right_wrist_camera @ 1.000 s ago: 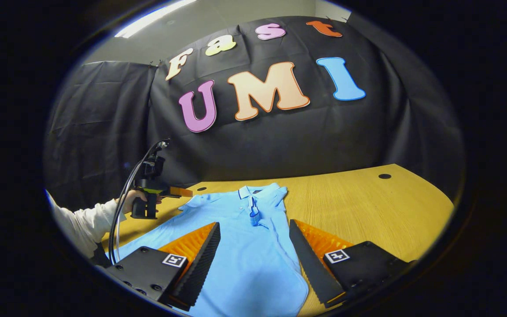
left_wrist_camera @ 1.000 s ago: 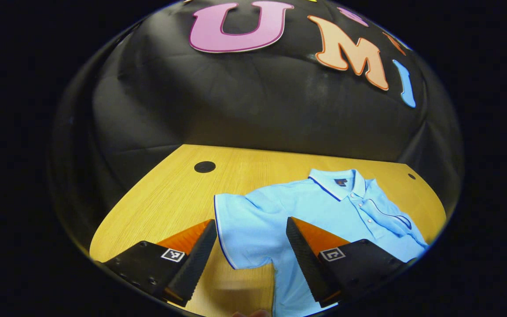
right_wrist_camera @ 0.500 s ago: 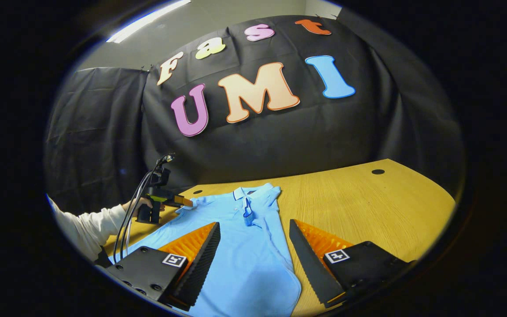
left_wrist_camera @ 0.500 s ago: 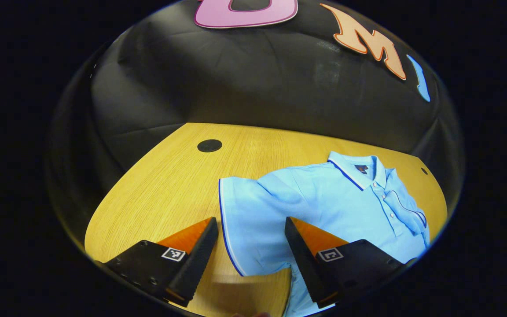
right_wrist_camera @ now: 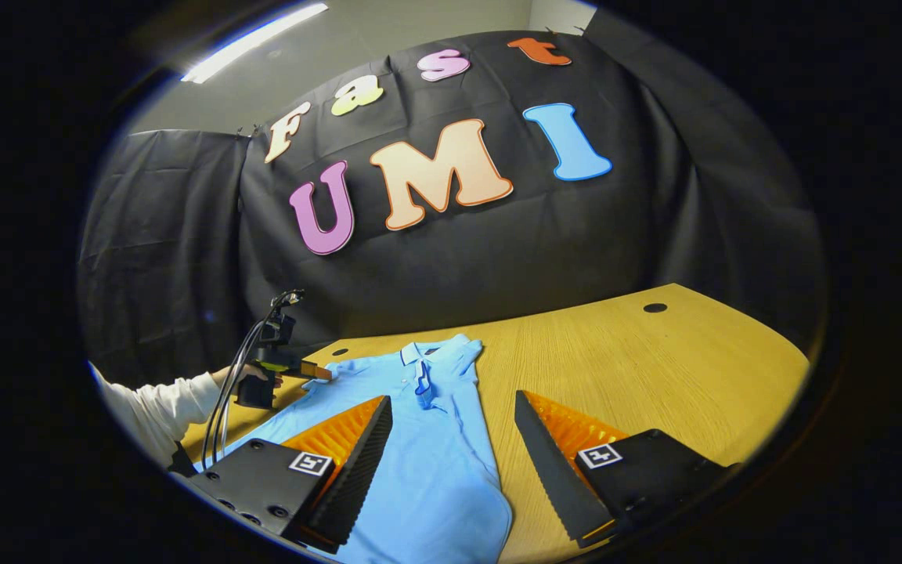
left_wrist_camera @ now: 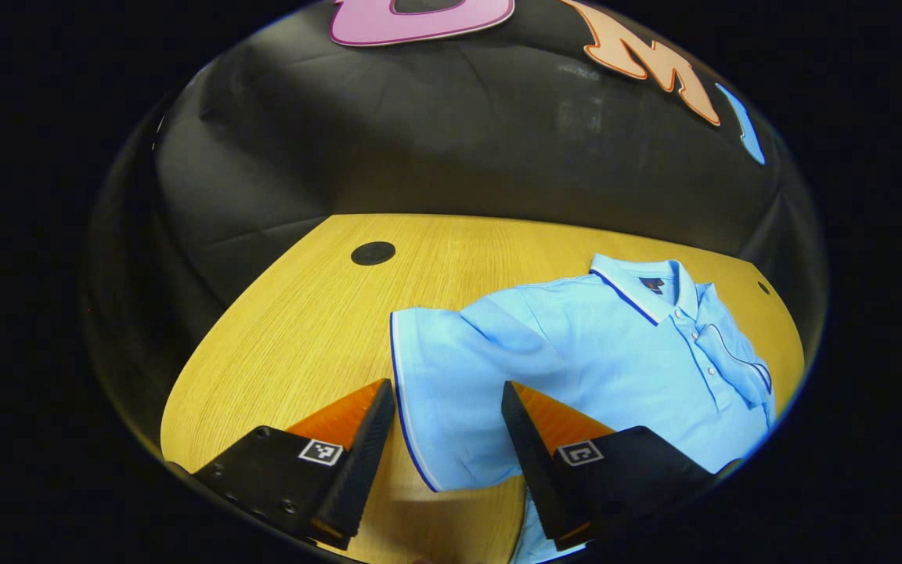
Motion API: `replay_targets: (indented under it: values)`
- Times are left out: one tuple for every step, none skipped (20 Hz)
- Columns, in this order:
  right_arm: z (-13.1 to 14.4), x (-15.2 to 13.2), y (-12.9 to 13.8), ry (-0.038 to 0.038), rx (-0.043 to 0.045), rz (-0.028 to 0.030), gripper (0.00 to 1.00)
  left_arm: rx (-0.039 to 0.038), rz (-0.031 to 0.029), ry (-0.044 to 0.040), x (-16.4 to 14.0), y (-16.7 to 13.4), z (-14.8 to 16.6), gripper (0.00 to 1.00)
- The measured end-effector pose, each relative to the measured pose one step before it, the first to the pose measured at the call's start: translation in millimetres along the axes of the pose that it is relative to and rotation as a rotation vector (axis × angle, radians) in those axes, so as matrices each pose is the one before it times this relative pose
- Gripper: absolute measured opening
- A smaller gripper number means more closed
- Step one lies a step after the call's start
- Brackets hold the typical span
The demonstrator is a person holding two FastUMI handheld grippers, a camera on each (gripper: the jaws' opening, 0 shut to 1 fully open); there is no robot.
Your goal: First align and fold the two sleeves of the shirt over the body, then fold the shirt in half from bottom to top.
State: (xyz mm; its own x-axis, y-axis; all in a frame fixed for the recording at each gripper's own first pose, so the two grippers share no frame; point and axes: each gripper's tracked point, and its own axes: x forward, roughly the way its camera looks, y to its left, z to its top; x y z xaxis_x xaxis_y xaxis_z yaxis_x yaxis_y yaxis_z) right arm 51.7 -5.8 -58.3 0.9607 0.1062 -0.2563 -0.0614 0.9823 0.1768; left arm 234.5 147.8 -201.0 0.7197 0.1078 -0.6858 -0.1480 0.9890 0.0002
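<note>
The left gripper (left_wrist_camera: pixel 443 439) is held released over the spread sleeve (left_wrist_camera: pixel 443 392) of the light-blue collared polo shirt (left_wrist_camera: pixel 600 352), which lies flat on the yellow wooden worktop (left_wrist_camera: pixel 302 329). The sleeve's trimmed cuff edge should be pinched squarely, then carried across the body. The right gripper (right_wrist_camera: pixel 451 446) is likewise released, above the shirt's lower body.

The shirt (left_wrist_camera: pixel 592 352) lies flat on the table (left_wrist_camera: pixel 302 329), collar (left_wrist_camera: pixel 639 286) toward the booth wall.

Light-blue shirt (left_wrist_camera: pixel 592 352), dark-piped; yellowish wood-grain table (left_wrist_camera: pixel 302 329)
</note>
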Motion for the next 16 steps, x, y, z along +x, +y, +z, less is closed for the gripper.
replay_targets:
  values:
    - [-3.32, 0.17, 2.38, 0.00695, 0.00334, 0.00692, 0.98, -0.00107, -0.00393, -0.00069, 0.05, -1.08, 0.81, 0.81]
    - [-1.46, 0.52, 2.54, 0.0072, 0.00374, 0.00797, 0.98, 0.00517, -0.01112, 0.0039, -1.38, -1.86, -0.55, 0.74]
    - [-0.64, 1.08, 1.84, 0.00314, 0.00094, 0.00624, 0.98, 0.01102, -0.02304, 0.00122, 1.14, -4.21, 0.38, 0.69]
    - [1.04, -1.04, 1.37, -0.00191, -0.00279, 0.00319, 0.98, 0.00679, -0.01831, 0.00006, 1.01, -3.23, 0.46, 0.57]
    - [1.16, -0.28, 1.43, -0.00581, -0.00433, 0.00144, 0.98, -0.00119, -0.0151, 0.0006, 0.82, -2.3, -0.58, 0.47]
    - [1.77, 0.02, 0.44, -0.00428, -0.00338, 0.00095, 0.98, -0.00389, -0.0134, -0.00227, -1.8, -3.73, 2.08, 0.28]
    - [-0.39, -0.27, 1.56, -0.00204, -0.00217, 0.00414, 0.98, 0.00361, -0.00586, 0.0042, -0.61, -2.36, -0.77, 0.2]
    - [0.93, -0.35, 0.14, -0.00065, 0.00079, 0.0019, 0.98, 0.00989, -0.00722, 0.00134, -0.03, -0.36, 0.26, 0.06]
    - [-0.79, -1.0, 1.26, -0.00027, 0.00085, 0.00193, 0.98, 0.00896, -0.00043, 0.00335, 1.81, -0.93, 1.04, 0.05]
    - [-0.21, 0.14, 0.54, 0.00268, 0.00073, 0.00181, 0.98, 0.00804, 0.00497, 0.00745, -0.41, -0.37, 0.5, 0.01]
    - [-1.5, 1.04, 0.37, 0.00203, 0.00036, 0.00258, 0.98, 0.00107, 0.00507, 0.00687, -1.3, -2.45, 1.17, 0.0]
    - [-0.69, 0.82, 0.31, 0.00323, -0.00073, 0.0009, 0.98, -0.00548, -0.01016, -0.0091, -1.71, -6.67, 5.17, 0.0]
    - [-1.83, -0.63, 0.28, 0.00525, -0.00259, 0.00088, 0.98, -0.00921, -0.02322, -0.02328, -2.62, -9.75, 8.54, 0.0]
    - [-0.3, 0.11, -1.33, 0.00277, -0.00478, -0.00229, 0.98, -0.00547, -0.02612, -0.02564, -2.17, -10.93, 9.73, 0.0]
    - [-0.36, 0.54, -1.42, 0.00022, -0.00446, -0.00456, 0.98, 0.00412, -0.02292, -0.01285, -2.25, -10.84, 8.16, 0.0]
    - [-0.51, 0.55, -0.89, 0.00266, -0.00104, -0.00436, 0.98, 0.00727, -0.02305, -0.00913, -2.46, -11.84, 6.29, 0.0]
